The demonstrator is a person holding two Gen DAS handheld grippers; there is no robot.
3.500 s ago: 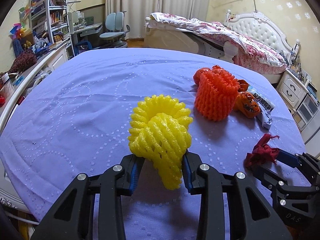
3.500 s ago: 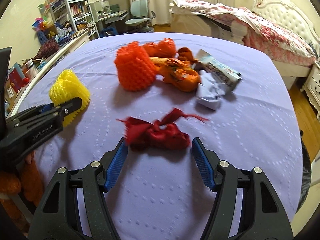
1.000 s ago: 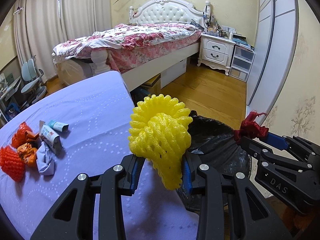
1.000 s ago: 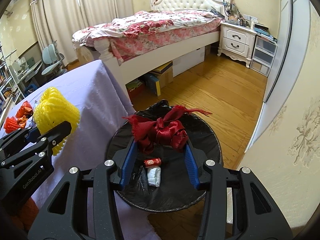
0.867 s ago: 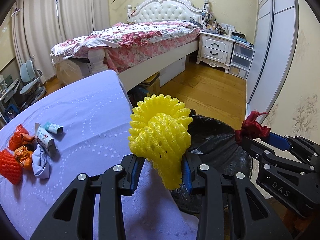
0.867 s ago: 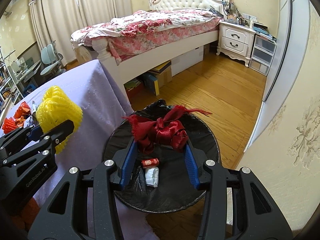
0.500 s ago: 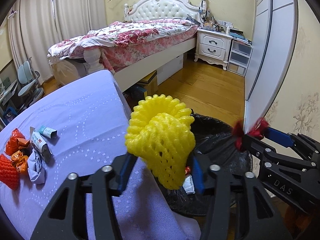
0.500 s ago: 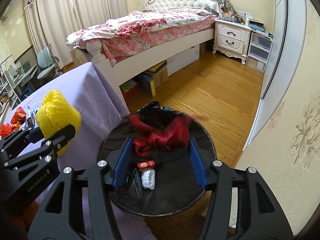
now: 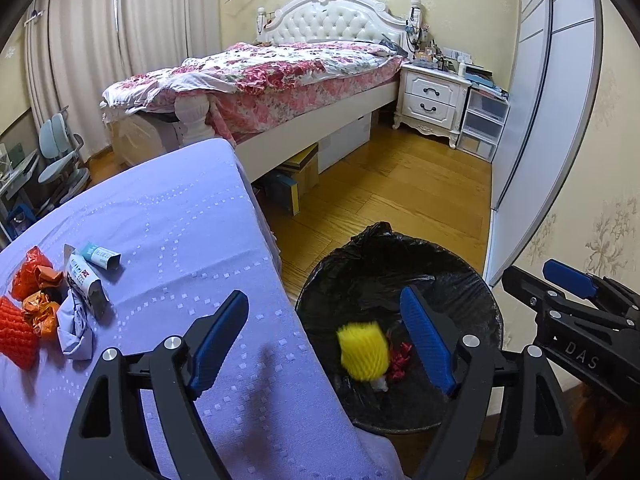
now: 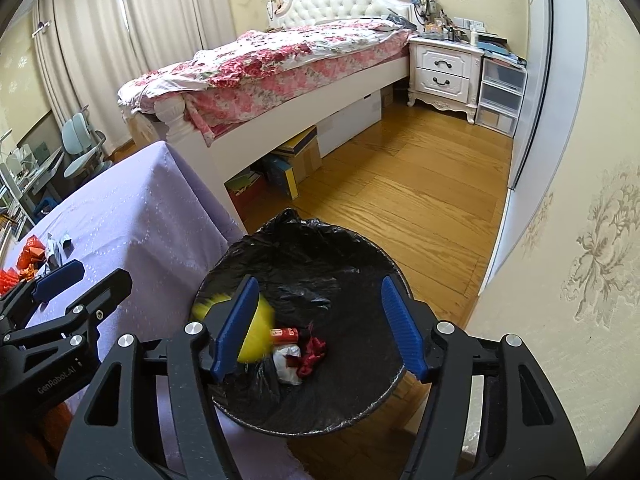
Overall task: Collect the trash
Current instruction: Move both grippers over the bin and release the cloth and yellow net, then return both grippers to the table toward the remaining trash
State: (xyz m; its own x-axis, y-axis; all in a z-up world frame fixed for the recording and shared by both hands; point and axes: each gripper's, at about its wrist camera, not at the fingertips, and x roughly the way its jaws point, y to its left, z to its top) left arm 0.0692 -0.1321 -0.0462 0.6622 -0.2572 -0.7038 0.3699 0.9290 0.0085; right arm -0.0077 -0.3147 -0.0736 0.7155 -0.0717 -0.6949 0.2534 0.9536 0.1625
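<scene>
Both sets of tongs hang over the black-lined bin (image 10: 304,264), tilted down toward it, and neither has anything between its blue pads. The left tongs (image 9: 324,344) have their jaws spreading apart, one pad over the purple-clothed surface (image 9: 160,216) and the other over the bin's mouth. The right tongs (image 10: 320,320) are spreading as well, straddling the middle of the bin.

Inside the bin, the yellow foam net (image 9: 363,354) shows as a blurred block; in the right wrist view it sits at about nine o'clock in the bin, partly hidden behind the left pad of the right tongs. Just beside it, toward the bin's centre, lies the red ribbon scrap (image 10: 314,354), crumpled next to a white wad (image 10: 286,364) and a small red can (image 10: 284,334).

Back on the surface, at about nine o'clock in the left wrist view, a cluster of litter lies close together: an orange foam net (image 9: 16,338) at the far edge, orange wrappers (image 9: 38,280) beside it, a crumpled grey-blue paper (image 9: 74,330) and a printed packet (image 9: 86,280).

A bed (image 9: 280,76) with a floral cover stands at twelve o'clock, a white nightstand (image 9: 434,100) at one o'clock, wooden floor (image 9: 400,192) between them and the bin.
</scene>
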